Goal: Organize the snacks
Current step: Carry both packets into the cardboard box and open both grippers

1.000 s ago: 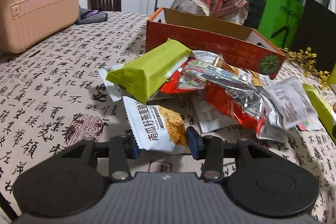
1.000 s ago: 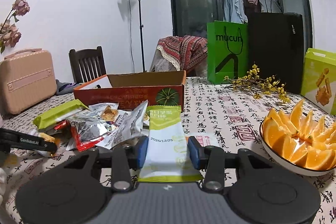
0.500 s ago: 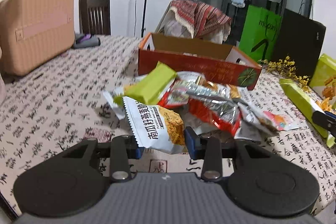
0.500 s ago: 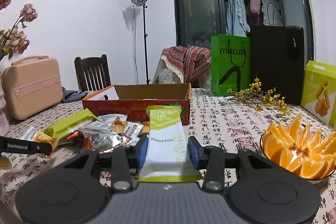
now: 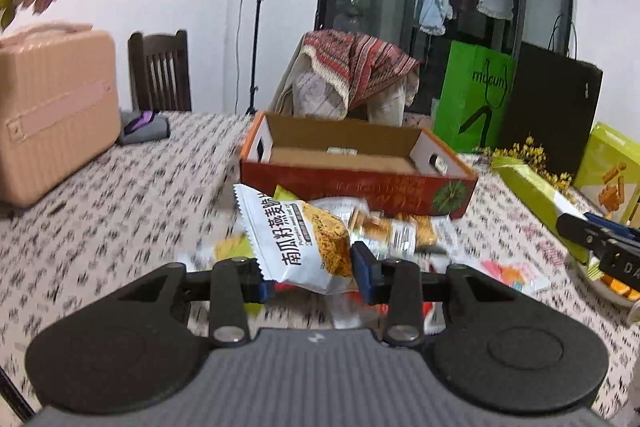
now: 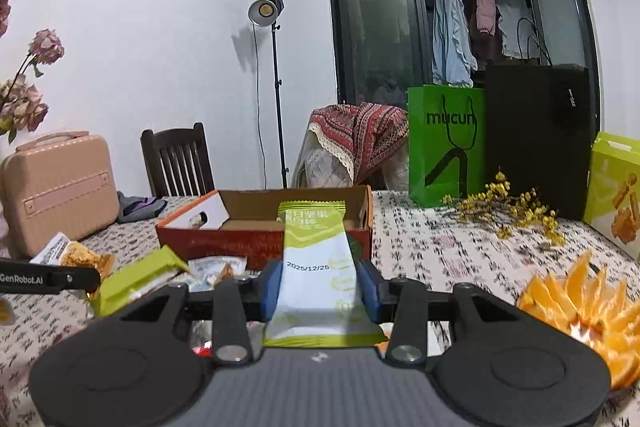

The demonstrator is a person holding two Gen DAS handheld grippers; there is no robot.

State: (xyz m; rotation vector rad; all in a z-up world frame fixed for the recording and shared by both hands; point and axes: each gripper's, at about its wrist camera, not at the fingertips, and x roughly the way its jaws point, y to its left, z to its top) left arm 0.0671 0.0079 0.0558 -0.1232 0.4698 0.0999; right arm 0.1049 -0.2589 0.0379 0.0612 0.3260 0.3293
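Note:
My left gripper (image 5: 312, 273) is shut on a white oat-crisp packet (image 5: 296, 239) with black lettering, lifted above the snack pile (image 5: 400, 231). My right gripper (image 6: 320, 285) is shut on a green-and-white nut bar packet (image 6: 320, 267), held up in front of the red cardboard box (image 6: 224, 241). That open box (image 5: 360, 183) stands behind the pile, with a small white item on its floor. In the right wrist view the left gripper (image 6: 86, 277) and its packet (image 6: 76, 257) show at the left edge. The right gripper's tip (image 5: 592, 237) with its bar (image 5: 532, 193) shows at the left wrist view's right edge.
A plate of orange wedges (image 6: 588, 307) sits at the right. A pink case (image 5: 52, 111) stands at the left. Green bag (image 6: 444, 143), black bag (image 6: 536, 139), yellow-green box (image 6: 616, 187) and yellow flowers (image 6: 516, 211) line the back right. A chair (image 5: 160, 71) stands behind.
Both grippers have risen with their packets. The oat-crisp packet has left the tablecloth, and the box's inside now shows in both views.

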